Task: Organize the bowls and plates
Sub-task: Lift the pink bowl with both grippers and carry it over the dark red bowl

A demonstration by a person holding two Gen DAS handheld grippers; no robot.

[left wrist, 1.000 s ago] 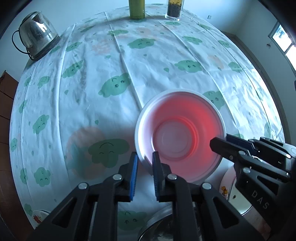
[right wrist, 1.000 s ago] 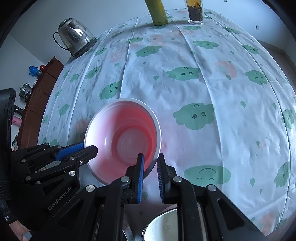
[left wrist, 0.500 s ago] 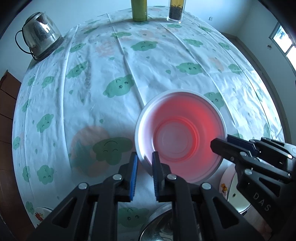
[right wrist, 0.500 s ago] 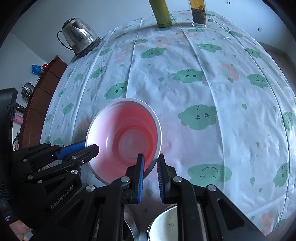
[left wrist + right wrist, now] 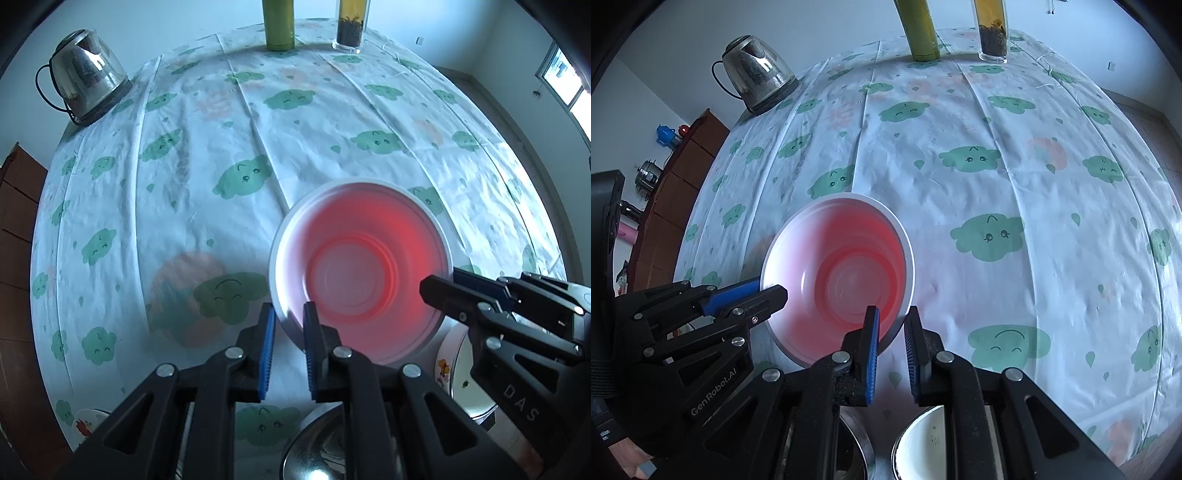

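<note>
Gripping opposite rim edges, left gripper (image 5: 288,332) and right gripper (image 5: 890,332) clamp the red bowl (image 5: 360,275) aloft above the steel bowl (image 5: 321,443); keep both level when lowering.

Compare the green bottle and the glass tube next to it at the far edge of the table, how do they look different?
The green bottle is opaque yellow-green, while the glass tube is clear, so its contents show. The bottle hides what it holds; the tube shows dark bits low down under amber liquid. The bottle is the wider of the two, the tube slimmer. Both stand upright, side by side and apart, on the cloud-print tablecloth, with their tops out of frame.
</note>
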